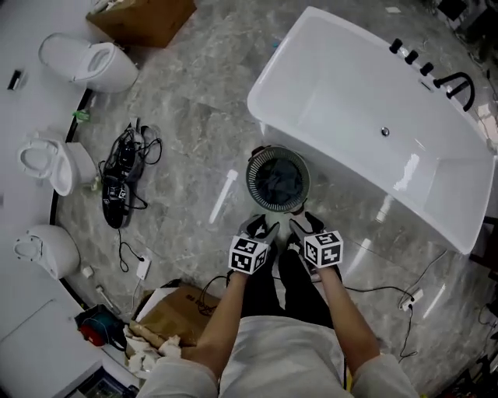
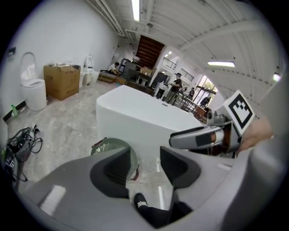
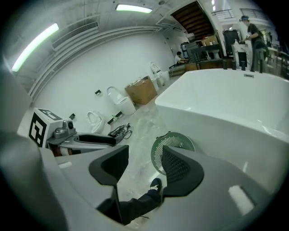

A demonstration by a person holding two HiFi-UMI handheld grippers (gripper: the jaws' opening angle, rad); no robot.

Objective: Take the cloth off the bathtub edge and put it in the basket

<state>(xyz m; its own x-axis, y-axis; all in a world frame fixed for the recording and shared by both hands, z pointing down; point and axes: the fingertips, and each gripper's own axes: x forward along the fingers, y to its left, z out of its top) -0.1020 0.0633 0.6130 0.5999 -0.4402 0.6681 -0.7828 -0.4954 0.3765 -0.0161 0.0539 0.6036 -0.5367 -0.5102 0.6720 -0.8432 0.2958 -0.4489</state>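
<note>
A round grey-green mesh basket (image 1: pixel 278 180) stands on the floor against the white bathtub (image 1: pixel 366 124). A dark cloth (image 1: pixel 280 182) lies inside the basket. I see no cloth on the tub's rim. My left gripper (image 1: pixel 259 228) and right gripper (image 1: pixel 303 225) hover side by side just in front of the basket, both open with nothing between the jaws. In the left gripper view the left gripper (image 2: pixel 146 169) points at the basket (image 2: pixel 106 145) and the tub (image 2: pixel 140 113). In the right gripper view the right gripper (image 3: pixel 143 169) faces the basket (image 3: pixel 174 140) beside the tub (image 3: pixel 226 103).
Toilets (image 1: pixel 85 62) and toilet parts (image 1: pixel 50 163) line the curved white wall at left. A tangle of black cables (image 1: pixel 120 175) lies on the marble floor. Cardboard boxes (image 1: pixel 144 15) sit at top left and at the bottom. Black taps (image 1: pixel 455 82) stand on the tub's far rim.
</note>
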